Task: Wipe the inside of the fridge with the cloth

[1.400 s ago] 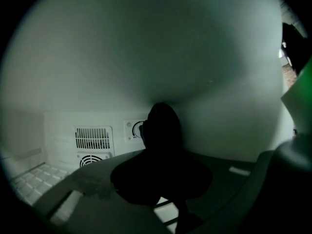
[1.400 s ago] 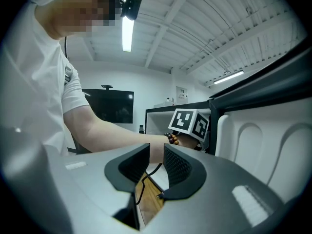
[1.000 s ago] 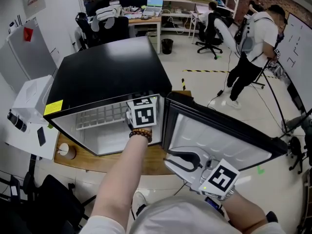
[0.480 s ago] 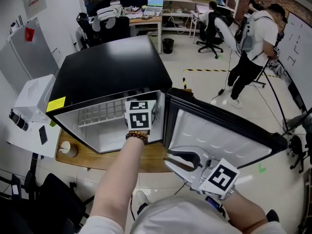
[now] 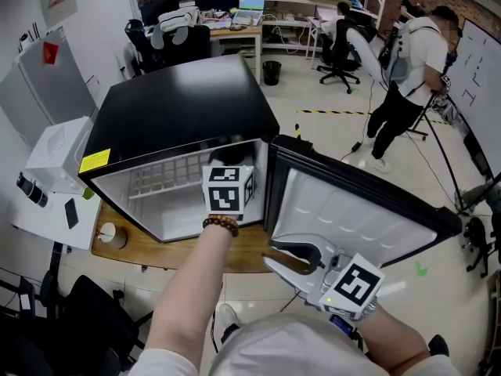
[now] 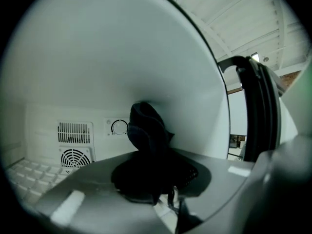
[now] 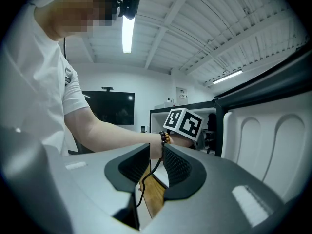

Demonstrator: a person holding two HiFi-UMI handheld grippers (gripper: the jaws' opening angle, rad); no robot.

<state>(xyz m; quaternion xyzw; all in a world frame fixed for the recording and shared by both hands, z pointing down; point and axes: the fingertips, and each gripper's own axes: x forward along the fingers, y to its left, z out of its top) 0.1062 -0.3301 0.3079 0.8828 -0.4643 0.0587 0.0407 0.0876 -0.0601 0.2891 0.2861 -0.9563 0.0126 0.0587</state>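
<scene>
Turned a little since a second ago, the left gripper (image 6: 152, 191) pinches the dark cloth (image 6: 145, 130) by the fridge (image 5: 180, 116) wall at three o'clock. I'd press flat and overlap strokes. The right gripper (image 5: 296, 255) waits half-open and empty.

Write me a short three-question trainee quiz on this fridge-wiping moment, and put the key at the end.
1. True or false: the fridge door stands open.
2. What does the left gripper hold inside the fridge? A) a sponge B) a dark cloth C) nothing
3. Fill in the missing word: the right gripper, outside the fridge, has its jaws ___ with nothing held between them.

Key: 1 true; 2 B; 3 apart.
</scene>
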